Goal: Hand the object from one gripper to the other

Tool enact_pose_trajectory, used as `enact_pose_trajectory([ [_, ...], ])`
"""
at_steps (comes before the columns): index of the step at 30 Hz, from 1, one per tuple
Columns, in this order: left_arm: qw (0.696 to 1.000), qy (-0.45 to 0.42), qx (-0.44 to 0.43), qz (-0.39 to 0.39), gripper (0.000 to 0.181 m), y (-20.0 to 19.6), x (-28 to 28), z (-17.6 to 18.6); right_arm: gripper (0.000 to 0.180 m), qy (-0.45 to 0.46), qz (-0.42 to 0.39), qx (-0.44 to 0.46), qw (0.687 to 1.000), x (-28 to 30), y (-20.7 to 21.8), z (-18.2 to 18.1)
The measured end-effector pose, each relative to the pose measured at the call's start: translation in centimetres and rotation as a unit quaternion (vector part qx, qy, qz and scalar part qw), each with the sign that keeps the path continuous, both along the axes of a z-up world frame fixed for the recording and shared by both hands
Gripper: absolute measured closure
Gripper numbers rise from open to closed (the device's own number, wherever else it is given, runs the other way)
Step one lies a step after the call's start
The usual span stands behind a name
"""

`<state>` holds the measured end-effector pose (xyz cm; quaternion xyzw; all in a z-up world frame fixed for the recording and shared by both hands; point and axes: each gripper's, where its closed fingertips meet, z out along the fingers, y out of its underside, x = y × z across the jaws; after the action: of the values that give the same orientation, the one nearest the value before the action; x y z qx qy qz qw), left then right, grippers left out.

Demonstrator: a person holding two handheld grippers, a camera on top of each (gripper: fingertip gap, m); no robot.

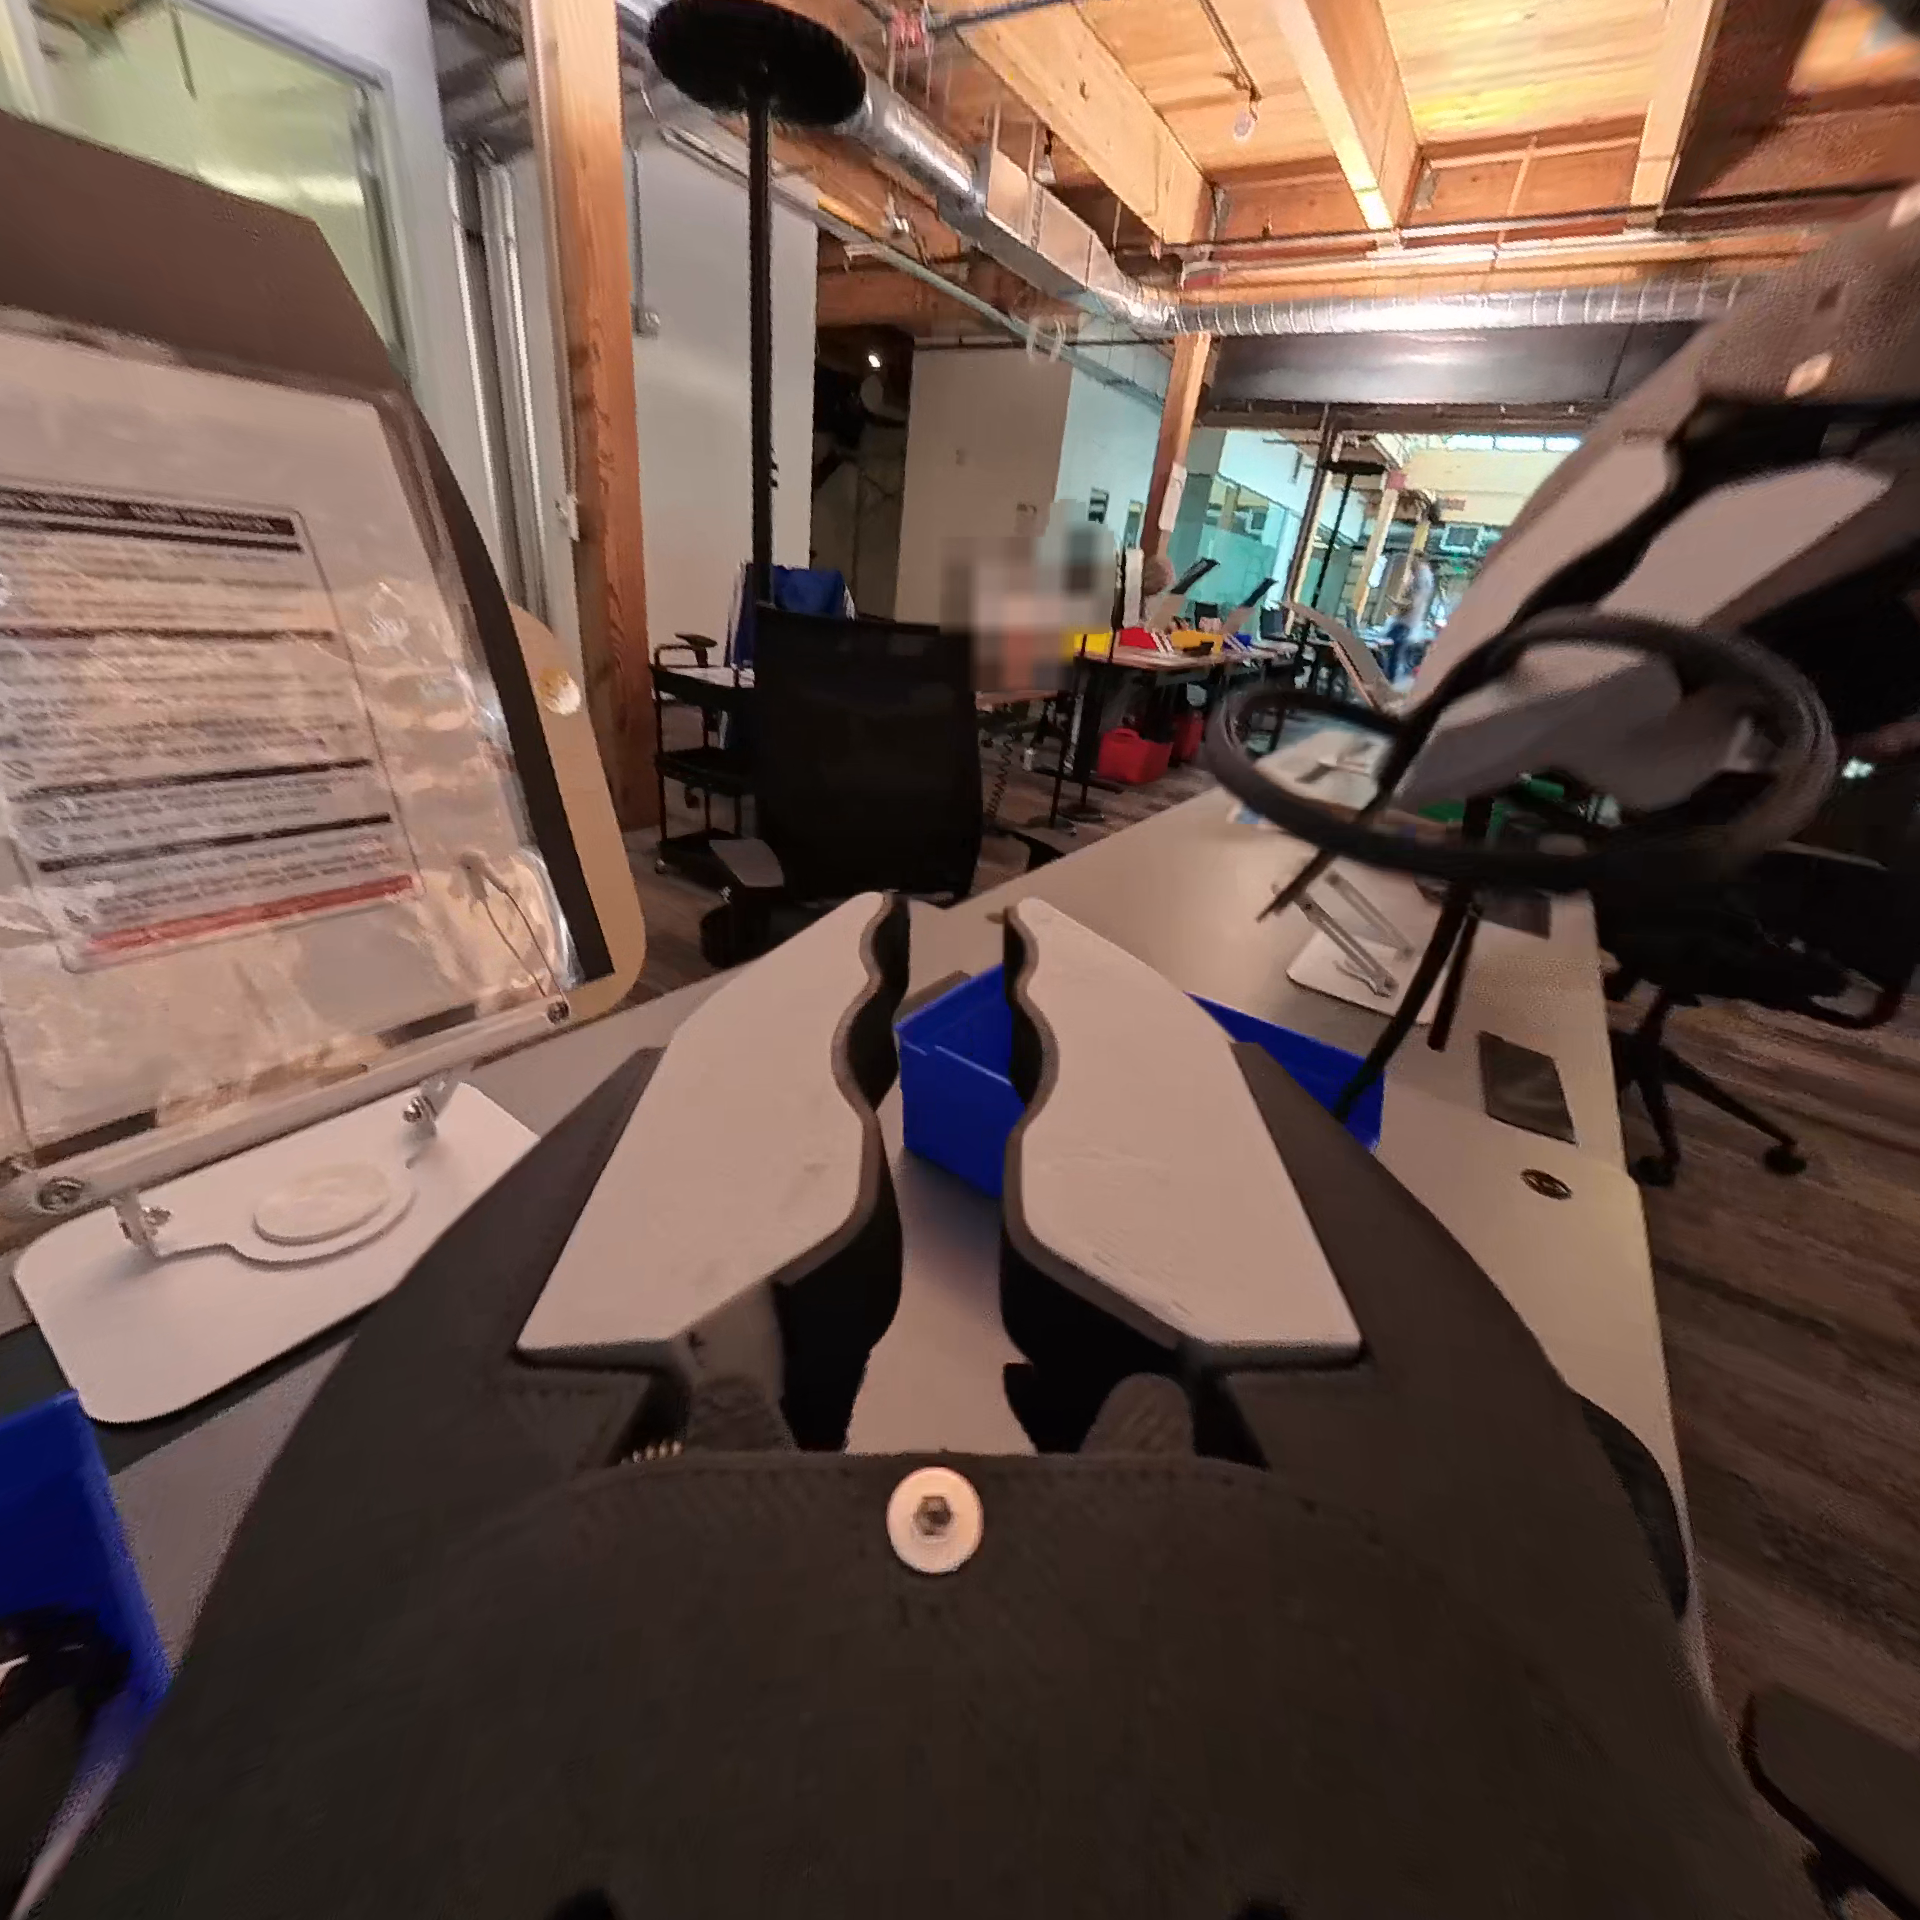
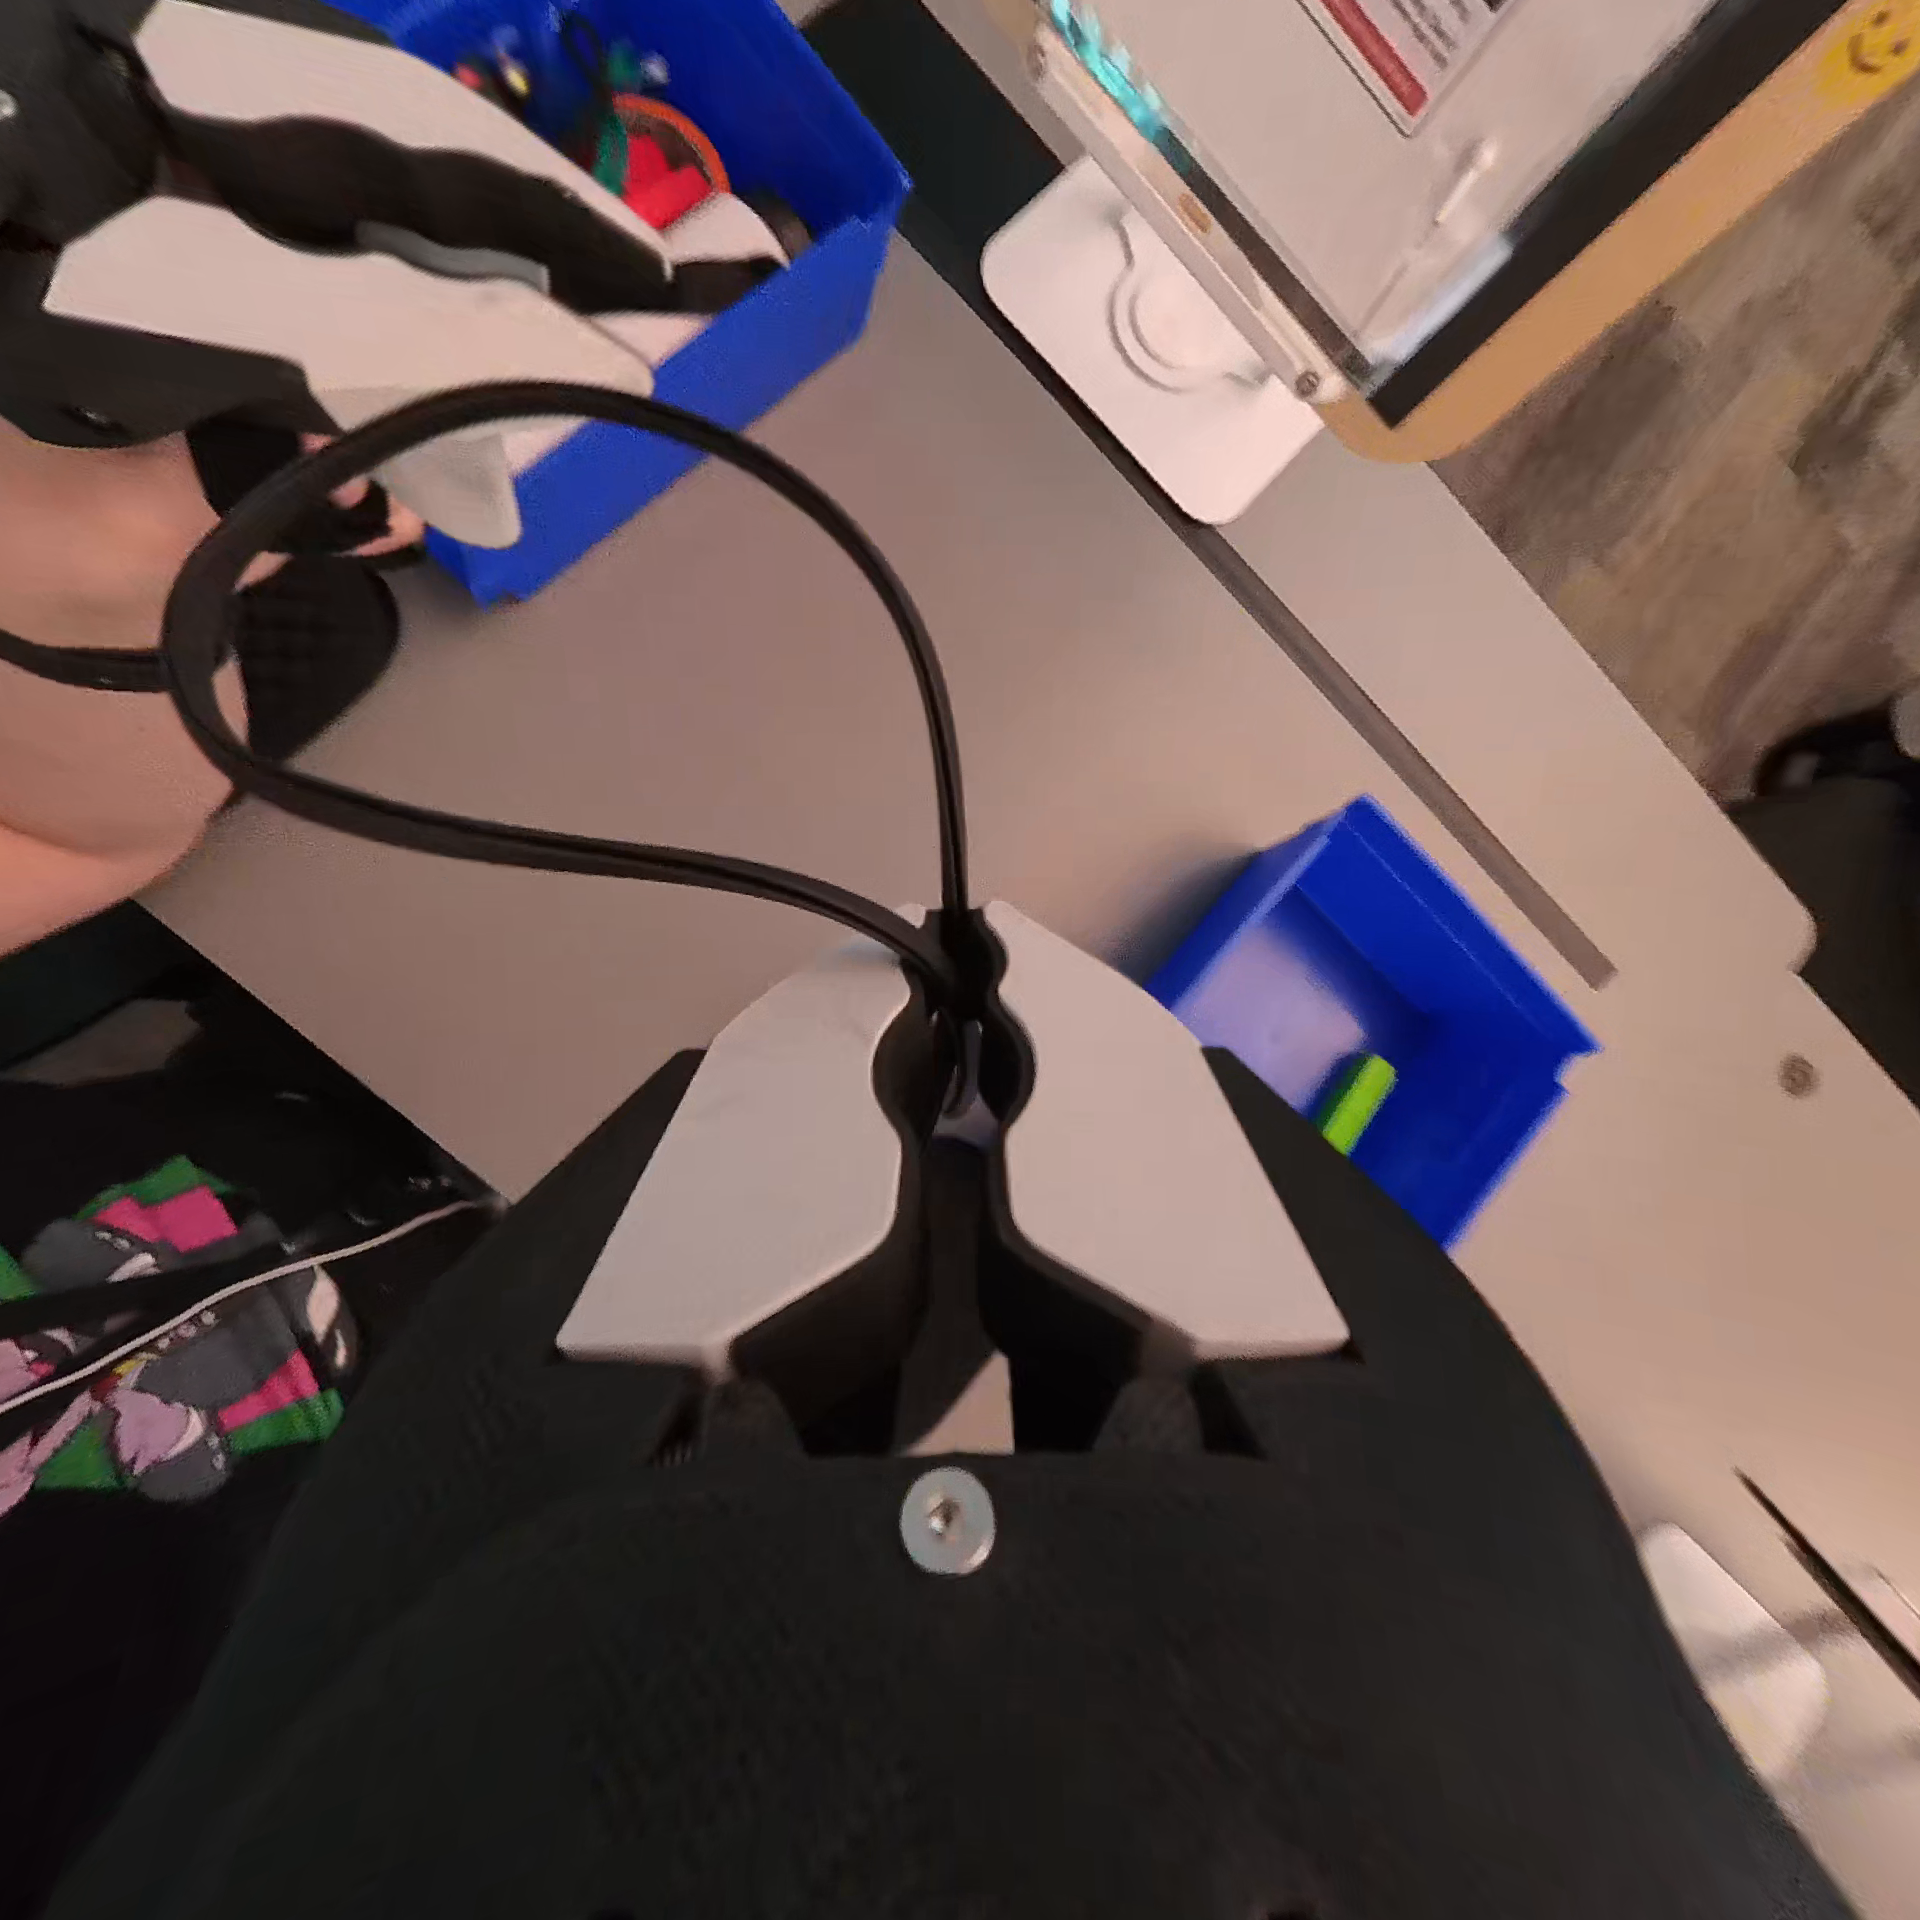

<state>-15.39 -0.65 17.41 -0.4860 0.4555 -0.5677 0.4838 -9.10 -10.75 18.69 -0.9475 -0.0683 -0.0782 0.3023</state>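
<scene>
A black looped cable (image 2: 582, 400) is clamped at its crossing between the tips of my right gripper (image 2: 956, 920), which is shut on it above the grey table (image 2: 727, 675). The loop reaches out towards my left gripper (image 2: 717, 307), which hovers over a blue bin of mixed items (image 2: 800, 312). In the left wrist view my left gripper (image 1: 951, 914) is open and empty, with a gap between its fingers. The right gripper (image 1: 1423, 748) hangs at the upper right with the cable loop (image 1: 1351, 836) below it, apart from my left fingers.
A small blue bin (image 1: 956, 1081) sits just beyond my left fingers; it holds a green item (image 2: 1356, 1107) in the right wrist view. A clear sign stand (image 1: 208, 727) stands at the left. A person's hand (image 2: 83, 623) holds the left gripper. An office chair (image 1: 862, 748) stands behind. Some 12 cm of space lies between my two pairs of fingers.
</scene>
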Motion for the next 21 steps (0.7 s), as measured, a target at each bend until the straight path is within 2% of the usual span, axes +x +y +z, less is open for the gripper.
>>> enact_pose_trajectory([
  [3, 0.999, 0.017, -0.011, -0.040, 0.156, -1.0, 1.0, -1.0, 0.174, -0.027, -0.026, -0.035, 0.999, 1.1, 0.0, 1.8],
  [6, 0.993, 0.024, -0.010, -0.112, 0.143, -3.5, 2.4, -2.1, 0.175, -0.047, -0.048, -0.052, 0.996, 1.7, 0.3, 3.6],
  [10, 0.985, 0.009, 0.032, -0.171, 0.128, -6.8, 4.2, -3.6, 0.176, -0.058, -0.054, -0.054, 0.995, 0.9, 1.2, 5.5],
  [13, 0.980, -0.014, 0.069, -0.184, 0.124, -8.5, 5.0, -4.3, 0.175, -0.058, -0.041, -0.050, 0.996, -0.7, 1.9, 6.5],
  [17, 0.967, -0.016, 0.076, -0.241, 0.122, -11.0, 4.6, -4.7, 0.174, -0.065, -0.021, -0.048, 0.996, -2.6, 2.4, 7.4],
  [18, 0.965, -0.005, 0.084, -0.249, 0.127, -11.4, 4.5, -5.0, 0.174, -0.066, -0.018, -0.050, 0.996, -2.9, 2.4, 7.5],
  [19, 0.965, 0.013, 0.101, -0.243, 0.148, -11.3, 4.6, -5.5, 0.174, -0.068, -0.015, -0.051, 0.996, -3.1, 2.4, 7.6],
  [20, 0.965, 0.029, 0.124, -0.230, 0.177, -11.0, 4.7, -5.9, 0.174, -0.072, -0.015, -0.054, 0.996, -3.1, 2.3, 7.5],
  [21, 0.964, 0.030, 0.145, -0.221, 0.177, -10.8, 4.5, -5.9, 0.175, -0.078, -0.020, -0.060, 0.995, -2.8, 2.1, 7.4],
])
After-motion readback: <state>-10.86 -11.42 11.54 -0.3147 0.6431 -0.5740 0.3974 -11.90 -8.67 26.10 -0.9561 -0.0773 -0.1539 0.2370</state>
